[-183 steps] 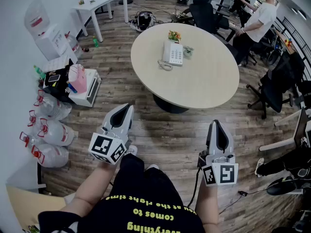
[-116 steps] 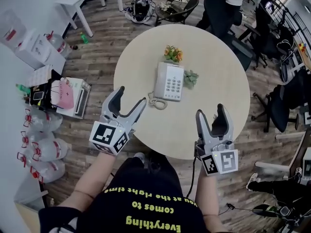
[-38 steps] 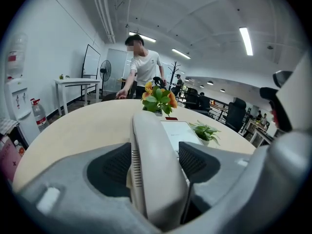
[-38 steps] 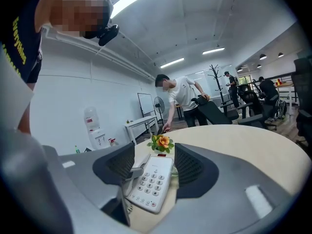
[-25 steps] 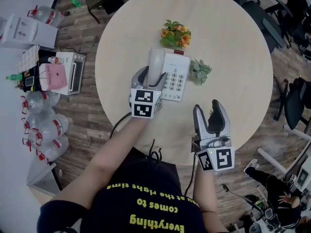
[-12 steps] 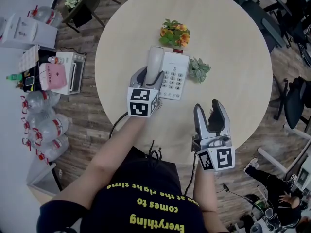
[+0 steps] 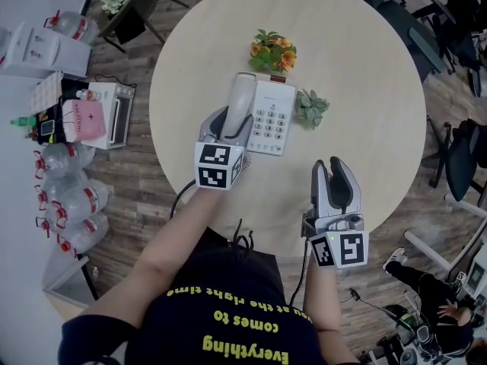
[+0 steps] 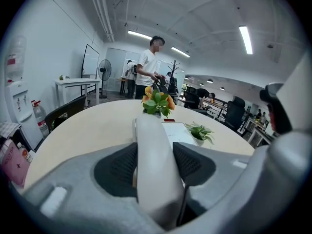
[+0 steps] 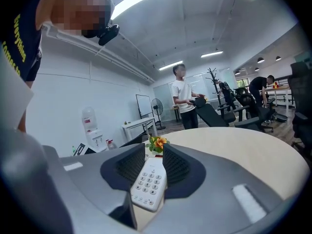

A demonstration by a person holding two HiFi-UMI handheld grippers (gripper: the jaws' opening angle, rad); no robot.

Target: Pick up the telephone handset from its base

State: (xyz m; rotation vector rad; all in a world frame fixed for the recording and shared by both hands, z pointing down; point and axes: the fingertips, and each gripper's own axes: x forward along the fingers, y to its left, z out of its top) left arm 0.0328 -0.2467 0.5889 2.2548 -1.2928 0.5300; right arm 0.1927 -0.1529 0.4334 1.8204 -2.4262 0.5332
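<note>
White handset (image 7: 240, 101) rests on its base (image 7: 272, 122), mid-surface (image 7: 365, 90). Left tool (image 7: 228, 125) is closing on its near end, pads touching both sides. Right tool (image 7: 330, 167), empty, jaws closing, hangs over the near edge. Grasp step; next, a firm clamp and a straight lift.

one telephone (image 7: 271, 122), two plants (image 7: 274, 52) (image 7: 310, 109), one table (image 7: 358, 74)

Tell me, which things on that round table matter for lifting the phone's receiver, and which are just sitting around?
Part of the job:
handset
telephone base
left gripper, its jaws closing on the handset

Just lying about:
orange flowers
small green plant
</note>
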